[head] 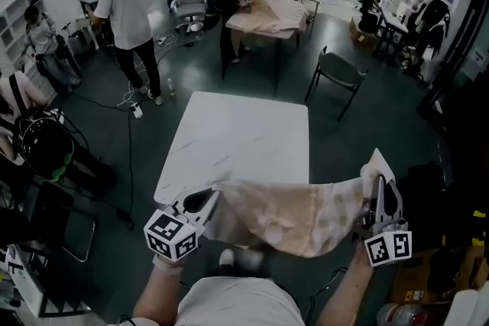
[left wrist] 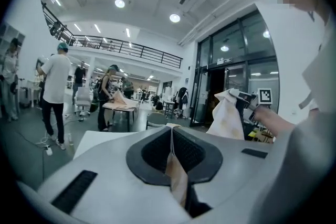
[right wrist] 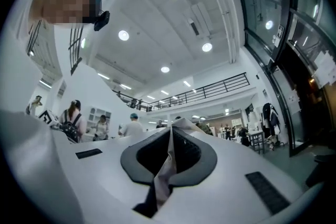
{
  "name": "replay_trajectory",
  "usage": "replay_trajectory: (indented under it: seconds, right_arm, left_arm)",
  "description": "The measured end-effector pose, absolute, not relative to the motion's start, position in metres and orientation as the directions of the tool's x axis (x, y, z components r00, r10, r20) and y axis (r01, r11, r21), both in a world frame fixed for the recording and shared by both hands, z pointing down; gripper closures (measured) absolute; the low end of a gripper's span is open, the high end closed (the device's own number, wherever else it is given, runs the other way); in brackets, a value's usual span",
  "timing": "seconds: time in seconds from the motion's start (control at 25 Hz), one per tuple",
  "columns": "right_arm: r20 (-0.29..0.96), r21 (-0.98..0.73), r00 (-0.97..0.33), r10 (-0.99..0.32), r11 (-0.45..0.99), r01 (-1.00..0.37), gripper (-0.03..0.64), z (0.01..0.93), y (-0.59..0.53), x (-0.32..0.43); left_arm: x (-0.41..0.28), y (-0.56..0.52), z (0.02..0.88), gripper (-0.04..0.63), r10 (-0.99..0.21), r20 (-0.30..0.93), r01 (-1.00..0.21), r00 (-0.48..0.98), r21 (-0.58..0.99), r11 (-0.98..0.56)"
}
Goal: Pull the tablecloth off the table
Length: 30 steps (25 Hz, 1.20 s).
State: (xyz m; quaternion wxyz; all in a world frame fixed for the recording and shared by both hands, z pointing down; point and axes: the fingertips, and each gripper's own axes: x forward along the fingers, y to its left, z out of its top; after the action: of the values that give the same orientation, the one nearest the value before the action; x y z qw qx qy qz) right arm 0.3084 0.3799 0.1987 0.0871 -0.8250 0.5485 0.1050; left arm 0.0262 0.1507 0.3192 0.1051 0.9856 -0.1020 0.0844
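The beige tablecloth (head: pixel 294 214) hangs stretched between my two grippers, just in front of the near edge of the white table (head: pixel 237 133), whose top is bare. My left gripper (head: pixel 202 201) is shut on the cloth's left corner. In the left gripper view a thin fold of cloth (left wrist: pixel 176 176) is pinched between the closed jaws. My right gripper (head: pixel 377 178) is shut on the right corner, which sticks up above its tip. The right gripper view shows the cloth (right wrist: pixel 164 170) clamped in the closed jaws. From the left gripper view, the right gripper (left wrist: pixel 242 98) holds a bunch of cloth.
A grey chair (head: pixel 338 72) stands beyond the table's far right corner. Farther back, people work at another table (head: pixel 269 17) with a beige cloth. A person in a white shirt (head: pixel 128 11) stands at the back left. Cables (head: pixel 131 107) and a dark bag (head: pixel 46 147) lie left.
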Motion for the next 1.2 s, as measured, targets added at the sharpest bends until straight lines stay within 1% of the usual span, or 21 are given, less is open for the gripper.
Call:
replay_trajectory:
  seconds: [0.24, 0.4, 0.52, 0.68, 0.88, 1.2]
  right_arm:
    - [-0.275, -0.031, 0.219, -0.936, -0.219, -0.975, 0.591, 0.197, 0.317, 0.267]
    - [-0.285, -0.028, 0.127, -0.95, -0.125, -0.992, 0.591, 0.193, 0.288, 0.241]
    - [-0.287, -0.03, 0.081, -0.955, -0.076, -0.997, 0.591, 0.195, 0.267, 0.222]
    - [-0.282, -0.046, 0.05, -0.958, -0.038, -0.998, 0.591, 0.202, 0.249, 0.208]
    - [-0.251, -0.058, 0.023, -0.968, -0.009, -0.998, 0.591, 0.218, 0.237, 0.194]
    - [-0.24, -0.061, 0.016, -0.971, -0.002, -0.998, 0.591, 0.232, 0.229, 0.178]
  left_arm:
    - [-0.016, 0.134, 0.319, 0.583, -0.309, 0.187, -0.343, 0.932, 0.189, -0.92]
    - [-0.054, 0.114, 0.315, 0.583, -0.427, 0.162, -0.454, 0.889, 0.214, -0.865]
    - [-0.084, 0.094, 0.311, 0.583, -0.514, 0.136, -0.532, 0.847, 0.218, -0.818]
    - [-0.108, 0.076, 0.3, 0.583, -0.59, 0.114, -0.6, 0.8, 0.184, -0.778]
    - [-0.118, 0.07, 0.296, 0.583, -0.635, 0.102, -0.643, 0.766, 0.149, -0.752]
    - [-0.109, 0.072, 0.303, 0.583, -0.636, 0.118, -0.647, 0.763, 0.124, -0.753]
